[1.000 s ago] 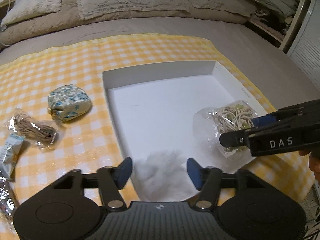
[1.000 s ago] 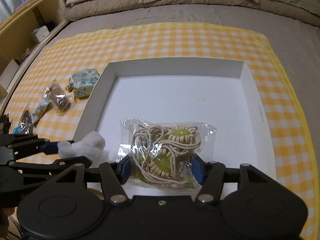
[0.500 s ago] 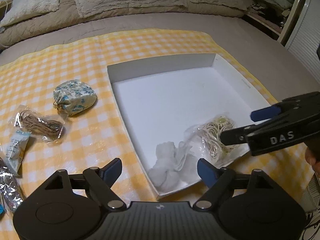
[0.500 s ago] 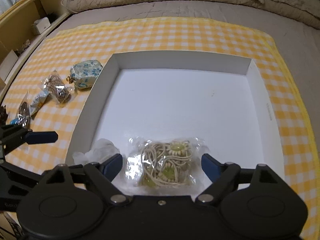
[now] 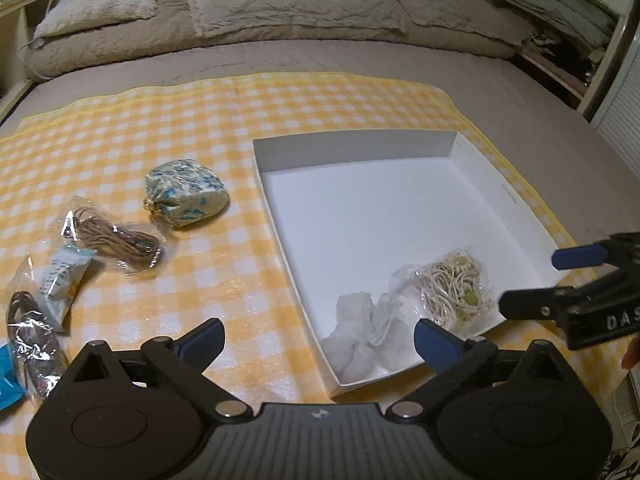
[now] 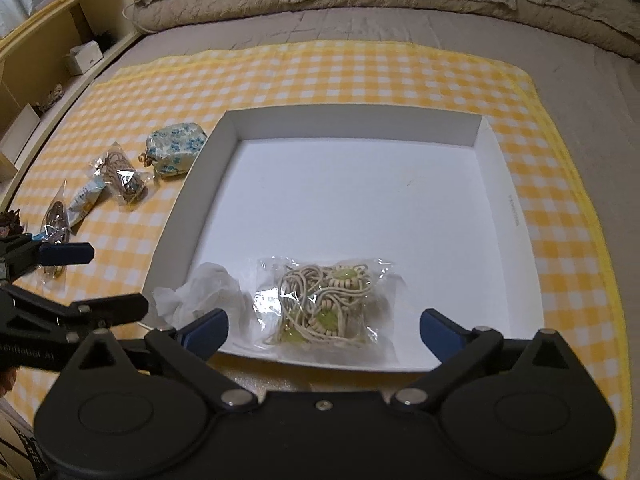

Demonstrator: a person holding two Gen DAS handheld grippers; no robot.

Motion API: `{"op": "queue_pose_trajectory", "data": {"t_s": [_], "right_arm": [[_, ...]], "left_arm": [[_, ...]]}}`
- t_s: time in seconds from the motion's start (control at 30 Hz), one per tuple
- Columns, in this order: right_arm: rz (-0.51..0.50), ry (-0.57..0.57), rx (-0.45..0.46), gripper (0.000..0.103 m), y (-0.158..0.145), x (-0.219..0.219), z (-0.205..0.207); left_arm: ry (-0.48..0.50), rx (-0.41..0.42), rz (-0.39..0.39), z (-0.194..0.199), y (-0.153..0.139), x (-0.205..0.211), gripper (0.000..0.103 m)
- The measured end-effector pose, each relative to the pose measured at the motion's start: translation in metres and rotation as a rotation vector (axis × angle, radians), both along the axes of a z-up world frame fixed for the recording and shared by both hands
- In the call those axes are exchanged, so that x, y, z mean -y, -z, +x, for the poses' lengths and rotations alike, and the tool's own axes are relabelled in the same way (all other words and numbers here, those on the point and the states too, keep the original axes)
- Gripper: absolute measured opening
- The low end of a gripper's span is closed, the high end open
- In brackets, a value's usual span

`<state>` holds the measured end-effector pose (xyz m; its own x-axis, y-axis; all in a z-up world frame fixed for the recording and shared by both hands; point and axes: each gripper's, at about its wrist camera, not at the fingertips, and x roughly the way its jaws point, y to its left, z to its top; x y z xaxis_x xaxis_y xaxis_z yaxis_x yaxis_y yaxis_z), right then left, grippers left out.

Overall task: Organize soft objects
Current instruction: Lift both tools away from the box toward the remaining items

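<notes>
Left wrist view: left gripper (image 5: 318,336) at bottom centre, jaws spreading wide and still opening, nothing between the blue pads (image 5: 202,340). Just above them, in the near corner of the white box (image 5: 360,146), a crumpled white tissue wad (image 5: 362,330), untouched. Right of it, touching, a clear bag of cream cord with green beads (image 5: 452,288), also inside the box. At right edge, the right gripper (image 5: 560,280), jaws apart, hovering over the box's rim. On the yellow checked cloth (image 5: 200,112), centre left: a blue-flowered fabric pouch (image 5: 186,192); lower left of it a bag of brown cord (image 5: 116,240), then a small paper sachet (image 5: 62,276) and a shiny foil packet (image 5: 34,332).

Right wrist view: right gripper (image 6: 324,330) at bottom, jaws wide and opening, holding nothing. The cord bag (image 6: 326,304) flat on the box floor, above and between the pads, clear of both. Tissue wad (image 6: 204,294) to its left in the lower left corner of the box (image 6: 352,116). Left gripper (image 6: 108,280) at left edge, jaws parted. Pouch (image 6: 176,152) and the other packets in the upper left on the cloth (image 6: 320,68).
</notes>
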<state>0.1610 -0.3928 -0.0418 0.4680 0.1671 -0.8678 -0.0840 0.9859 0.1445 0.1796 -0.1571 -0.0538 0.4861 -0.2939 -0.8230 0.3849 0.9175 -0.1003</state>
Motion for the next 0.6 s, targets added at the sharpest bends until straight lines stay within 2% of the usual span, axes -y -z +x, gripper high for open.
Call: {"op": "queue_pose_trajectory", "data": {"t_s": [0.23,0.6], "right_arm": [[-0.001,0.008,0.049,0.103,-0.010,0.002,-0.018],[0.007,0.038,0.117,0.103,-0.025,0.004,-0.026]], "left_arm": [[-0.047,0.012,-0.008,-0.005,-0.009,-0.008,0.103],[-0.124,0.063,0.022,-0.012,-0.023,-0.023,0.103]]}}
